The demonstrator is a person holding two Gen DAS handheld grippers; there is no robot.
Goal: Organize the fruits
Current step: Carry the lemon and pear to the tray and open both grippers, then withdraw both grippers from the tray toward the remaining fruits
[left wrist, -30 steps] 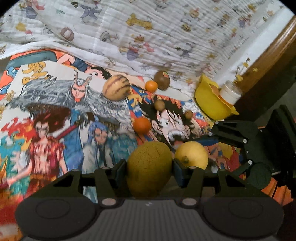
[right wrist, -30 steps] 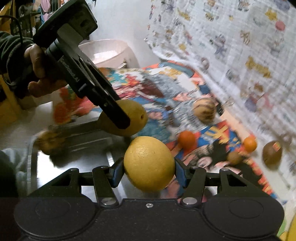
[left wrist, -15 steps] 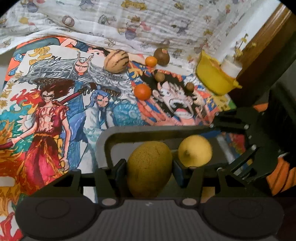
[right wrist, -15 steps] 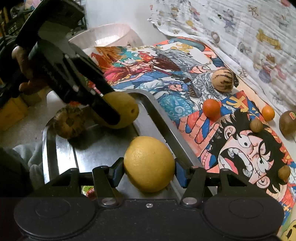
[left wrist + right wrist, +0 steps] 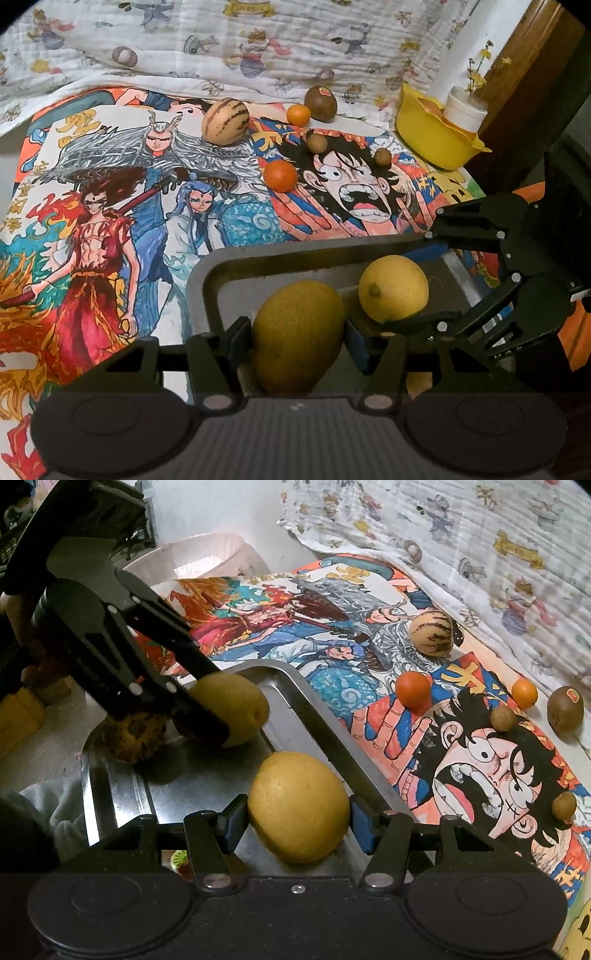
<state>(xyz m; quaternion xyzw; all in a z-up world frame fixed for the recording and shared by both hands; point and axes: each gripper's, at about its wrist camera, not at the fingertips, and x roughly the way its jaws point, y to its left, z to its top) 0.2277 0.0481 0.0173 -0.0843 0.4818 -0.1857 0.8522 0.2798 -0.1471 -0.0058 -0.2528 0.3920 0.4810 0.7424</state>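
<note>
Your left gripper (image 5: 298, 332) points down over a metal tray (image 5: 280, 254), with a yellow-green mango (image 5: 297, 338) between its jaws. Those jaws are opening now: a narrow gap shows beside the mango on the right, and its lower end sits low over the tray floor.

Your right gripper (image 5: 298, 814) hangs over the same tray, with a yellow lemon (image 5: 298, 805) between its jaws. A thin gap shows on the lemon's right side, so the jaws look spread rather than pinching; the lemon sits on the tray floor, just inside the tray's long rim. In the left view the lemon lies just right of the mango.

A dark, rough-skinned fruit (image 5: 133, 734) lies in the tray's far corner, behind the mango.

Beyond the tray, a bright cartoon-printed cloth (image 5: 110, 221) carries loose fruit: a striped melon (image 5: 225, 121), two oranges (image 5: 280, 175), a kiwi (image 5: 320, 103) and two small brown fruits (image 5: 317, 143). A yellow bowl (image 5: 432, 136) stands at the cloth's far right corner.
</note>
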